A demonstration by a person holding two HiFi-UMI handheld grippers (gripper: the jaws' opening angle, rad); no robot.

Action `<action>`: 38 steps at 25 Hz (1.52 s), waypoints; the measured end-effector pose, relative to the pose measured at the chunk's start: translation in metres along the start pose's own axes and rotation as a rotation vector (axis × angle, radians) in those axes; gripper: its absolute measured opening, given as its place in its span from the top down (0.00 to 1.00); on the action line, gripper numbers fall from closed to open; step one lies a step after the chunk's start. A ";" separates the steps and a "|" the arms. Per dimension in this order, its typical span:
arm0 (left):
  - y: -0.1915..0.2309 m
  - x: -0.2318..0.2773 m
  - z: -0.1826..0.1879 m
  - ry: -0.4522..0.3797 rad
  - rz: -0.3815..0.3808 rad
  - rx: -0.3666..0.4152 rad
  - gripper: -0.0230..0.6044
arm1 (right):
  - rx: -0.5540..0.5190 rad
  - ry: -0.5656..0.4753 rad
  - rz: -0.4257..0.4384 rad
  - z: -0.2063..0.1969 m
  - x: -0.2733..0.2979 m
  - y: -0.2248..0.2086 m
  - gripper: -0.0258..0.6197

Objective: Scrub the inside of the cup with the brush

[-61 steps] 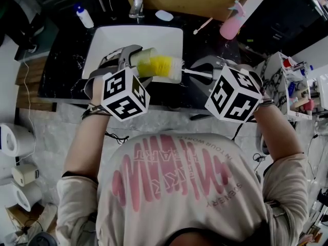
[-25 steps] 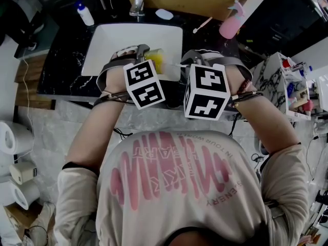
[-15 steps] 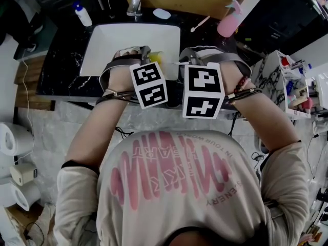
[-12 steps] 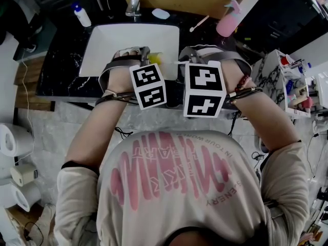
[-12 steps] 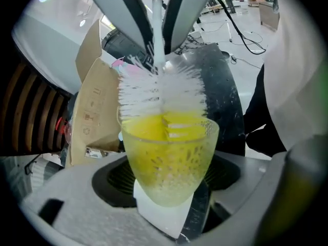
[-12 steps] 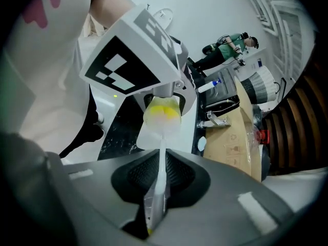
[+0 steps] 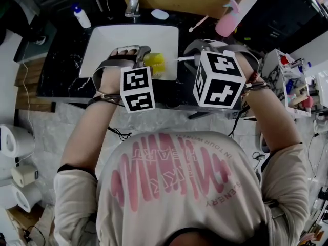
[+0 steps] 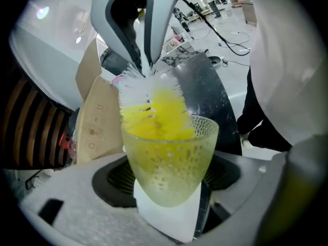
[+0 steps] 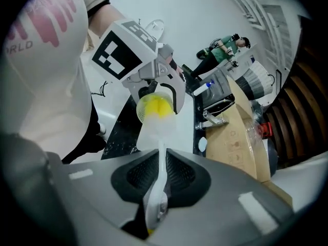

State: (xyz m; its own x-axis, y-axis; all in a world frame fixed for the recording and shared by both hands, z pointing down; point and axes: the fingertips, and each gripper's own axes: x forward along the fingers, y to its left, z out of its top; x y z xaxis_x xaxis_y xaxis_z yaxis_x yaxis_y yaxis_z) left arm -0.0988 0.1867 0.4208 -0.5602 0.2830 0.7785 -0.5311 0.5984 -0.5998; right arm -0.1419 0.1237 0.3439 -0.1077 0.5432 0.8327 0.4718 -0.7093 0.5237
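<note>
The left gripper (image 8: 168,211) has its jaws closed on a translucent, dimpled yellow-green cup (image 8: 169,163). The cup's rounded base is seated between the jaws against a white pad, and its open mouth points away beyond the jaw tips.

A bottle brush with yellow and white bristles and a thin white plastic handle (image 8: 152,109) enters that mouth from the far side. The yellow bristles are inside the rim, and the white bristles flare just outside it.

The right gripper (image 9: 160,186) has its jaws pressed nearly together on the brush's handle (image 9: 161,160). The handle runs straight out from the narrow gap between them, and its looped end lies back inside the jaw throat. Straight ahead of these jaws, the bristle head meets the cup (image 9: 154,106), which the left gripper (image 9: 156,83) holds facing them.

In the head view, both grippers are level with each other over the front edge of a white rectangular sink (image 7: 110,40) set in a black marbled counter (image 7: 64,65). The cup (image 7: 155,64) lies on its side between the two.
</note>
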 end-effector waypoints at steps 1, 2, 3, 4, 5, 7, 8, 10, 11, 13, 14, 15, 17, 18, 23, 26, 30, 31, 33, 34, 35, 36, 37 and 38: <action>0.001 -0.004 0.002 -0.020 0.000 0.001 0.37 | 0.008 -0.015 0.004 0.000 -0.002 -0.001 0.88; 0.001 -0.008 0.004 -0.040 0.002 0.000 0.37 | 0.018 -0.030 0.007 -0.001 -0.004 -0.002 0.87; 0.002 -0.012 0.005 -0.060 0.006 0.001 0.37 | 0.028 -0.045 0.008 -0.001 -0.005 -0.003 0.87; 0.003 -0.015 0.007 -0.079 0.010 0.002 0.37 | 0.036 -0.058 0.009 -0.001 -0.007 -0.004 0.87; 0.004 -0.019 0.009 -0.099 0.013 0.002 0.37 | 0.043 -0.069 0.008 -0.001 -0.008 -0.005 0.87; 0.005 -0.026 0.013 -0.147 0.015 -0.005 0.37 | 0.062 -0.089 0.010 -0.003 -0.010 -0.007 0.87; 0.005 -0.029 0.015 -0.171 0.014 -0.009 0.37 | 0.074 -0.100 0.014 -0.004 -0.011 -0.007 0.86; 0.005 -0.035 0.019 -0.216 0.013 -0.018 0.37 | 0.099 -0.122 0.021 -0.006 -0.012 -0.008 0.86; 0.006 -0.039 0.021 -0.237 0.016 -0.026 0.37 | 0.107 -0.133 0.021 -0.006 -0.013 -0.008 0.86; 0.009 -0.045 0.025 -0.281 0.022 -0.057 0.37 | 0.125 -0.152 0.016 -0.007 -0.013 -0.009 0.86; 0.010 -0.048 0.027 -0.304 0.020 -0.078 0.37 | 0.137 -0.161 0.017 -0.008 -0.013 -0.008 0.86; 0.011 -0.050 0.029 -0.326 0.014 -0.103 0.37 | 0.150 -0.169 0.021 -0.009 -0.012 -0.007 0.86; 0.013 -0.054 0.033 -0.368 -0.006 -0.152 0.37 | 0.168 -0.181 0.028 -0.011 -0.011 -0.006 0.87; 0.015 -0.056 0.035 -0.387 -0.015 -0.176 0.37 | 0.174 -0.186 0.029 -0.011 -0.011 -0.005 0.87; 0.022 -0.061 0.040 -0.451 -0.038 -0.273 0.37 | 0.190 -0.203 0.025 -0.015 -0.011 -0.002 0.88; 0.023 -0.058 0.041 -0.453 -0.054 -0.304 0.37 | 0.190 -0.201 0.017 -0.017 -0.011 -0.001 0.88; 0.030 -0.054 0.041 -0.456 -0.065 -0.378 0.37 | 0.176 -0.184 -0.004 -0.018 -0.013 -0.002 0.88; 0.032 -0.053 0.041 -0.456 -0.063 -0.398 0.37 | 0.172 -0.177 -0.012 -0.019 -0.012 -0.003 0.88; 0.034 -0.050 0.040 -0.453 -0.060 -0.430 0.37 | 0.165 -0.162 -0.024 -0.019 -0.011 -0.005 0.88; 0.035 -0.047 0.039 -0.449 -0.059 -0.443 0.37 | 0.162 -0.156 -0.029 -0.019 -0.010 -0.006 0.88; 0.035 -0.045 0.037 -0.442 -0.059 -0.456 0.37 | 0.160 -0.151 -0.031 -0.018 -0.008 -0.006 0.88; 0.035 -0.043 0.035 -0.430 -0.057 -0.467 0.37 | 0.159 -0.147 -0.032 -0.017 -0.007 -0.006 0.88; 0.036 -0.042 0.033 -0.415 -0.053 -0.476 0.37 | 0.158 -0.145 -0.033 -0.016 -0.006 -0.007 0.88; 0.037 -0.040 0.031 -0.398 -0.050 -0.483 0.37 | 0.159 -0.142 -0.033 -0.015 -0.005 -0.007 0.88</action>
State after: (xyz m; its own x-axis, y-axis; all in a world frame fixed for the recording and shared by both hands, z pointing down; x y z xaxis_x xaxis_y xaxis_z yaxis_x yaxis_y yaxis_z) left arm -0.1156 0.1745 0.3617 -0.7853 0.0012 0.6192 -0.2676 0.9011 -0.3411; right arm -0.1579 0.1191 0.3391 -0.0059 0.6309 0.7758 0.6030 -0.6167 0.5060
